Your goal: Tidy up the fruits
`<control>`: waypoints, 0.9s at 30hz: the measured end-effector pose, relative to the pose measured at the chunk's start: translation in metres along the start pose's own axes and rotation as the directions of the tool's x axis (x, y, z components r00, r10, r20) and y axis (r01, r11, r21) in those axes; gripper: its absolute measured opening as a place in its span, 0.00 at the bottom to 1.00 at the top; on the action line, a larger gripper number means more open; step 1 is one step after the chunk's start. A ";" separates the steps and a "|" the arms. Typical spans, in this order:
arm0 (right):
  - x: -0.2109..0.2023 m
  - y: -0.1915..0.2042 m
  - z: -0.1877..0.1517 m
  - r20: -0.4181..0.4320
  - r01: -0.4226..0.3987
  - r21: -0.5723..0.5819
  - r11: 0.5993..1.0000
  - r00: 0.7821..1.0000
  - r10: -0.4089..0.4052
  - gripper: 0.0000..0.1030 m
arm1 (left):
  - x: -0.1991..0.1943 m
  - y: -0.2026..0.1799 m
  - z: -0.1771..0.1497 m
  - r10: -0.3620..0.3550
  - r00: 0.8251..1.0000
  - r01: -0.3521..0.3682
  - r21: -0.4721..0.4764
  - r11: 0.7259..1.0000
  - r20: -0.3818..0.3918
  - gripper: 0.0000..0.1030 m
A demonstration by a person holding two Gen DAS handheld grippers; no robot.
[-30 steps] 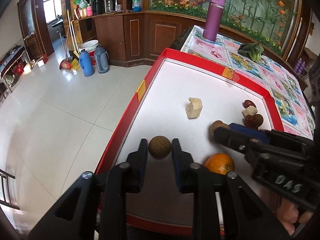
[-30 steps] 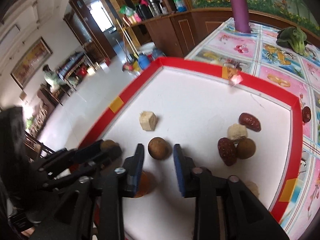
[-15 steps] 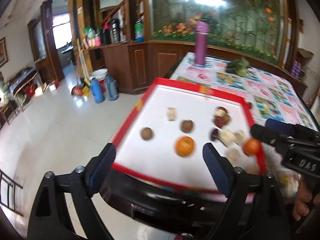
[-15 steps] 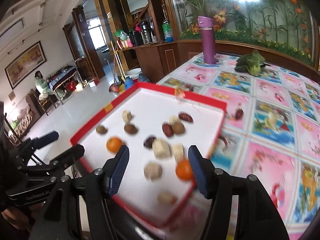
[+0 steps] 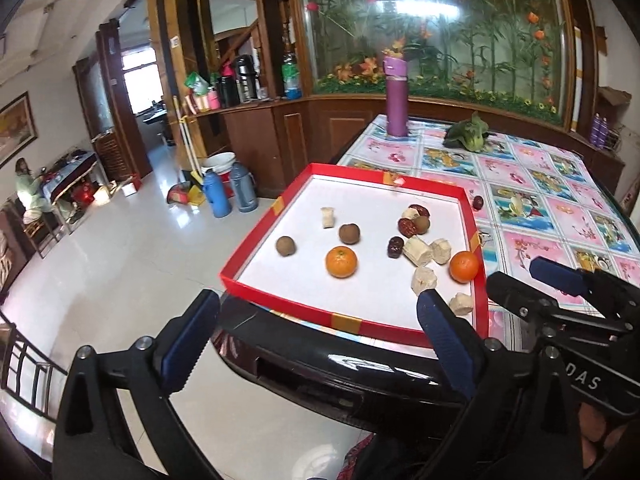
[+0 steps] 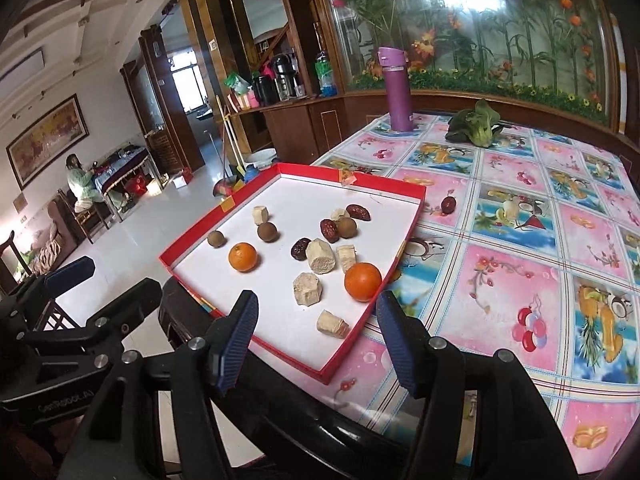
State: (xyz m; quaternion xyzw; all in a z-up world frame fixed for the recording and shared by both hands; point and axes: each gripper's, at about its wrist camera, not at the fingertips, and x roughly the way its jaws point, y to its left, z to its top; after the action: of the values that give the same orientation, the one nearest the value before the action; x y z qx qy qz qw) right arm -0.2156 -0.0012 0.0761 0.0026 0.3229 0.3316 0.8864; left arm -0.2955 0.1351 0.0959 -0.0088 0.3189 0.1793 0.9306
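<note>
The table (image 6: 520, 280) carries a red tray (image 6: 408, 216) at its near left corner. Both grippers hang back off the table's edge, level and pointing at the tray. The left gripper (image 5: 316, 340) stands wide and empty at 7 o'clock of the tray; the right gripper (image 6: 316, 340) is also wide and empty, at 5 o'clock. In the tray lie two oranges (image 6: 243, 257), brown longans (image 6: 267, 232), red dates (image 6: 329, 228) and pale chunks (image 6: 320, 256). One date (image 6: 449, 205) sits on the cloth at 2 o'clock.
</note>
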 end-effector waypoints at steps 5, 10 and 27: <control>-0.012 0.000 0.001 0.042 0.013 0.018 1.000 0.999 -0.013 0.60 | -0.015 0.000 0.002 0.037 0.999 -0.037 -0.001 0.999 0.040 0.98; -0.022 0.001 0.001 0.076 0.013 0.027 1.000 0.997 -0.015 0.61 | -0.025 0.000 0.002 0.053 0.996 -0.053 -0.003 0.999 0.067 0.99; -0.031 0.006 0.002 0.107 0.017 0.023 1.000 0.994 -0.020 0.62 | -0.038 0.007 0.003 0.070 0.994 -0.068 -0.022 0.997 0.088 1.00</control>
State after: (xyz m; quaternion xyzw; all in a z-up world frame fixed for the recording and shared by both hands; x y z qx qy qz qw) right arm -0.2353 -0.0142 0.0964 0.0271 0.2784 0.3191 0.9055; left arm -0.3240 0.1298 0.1215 0.0011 0.2757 0.2147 0.9370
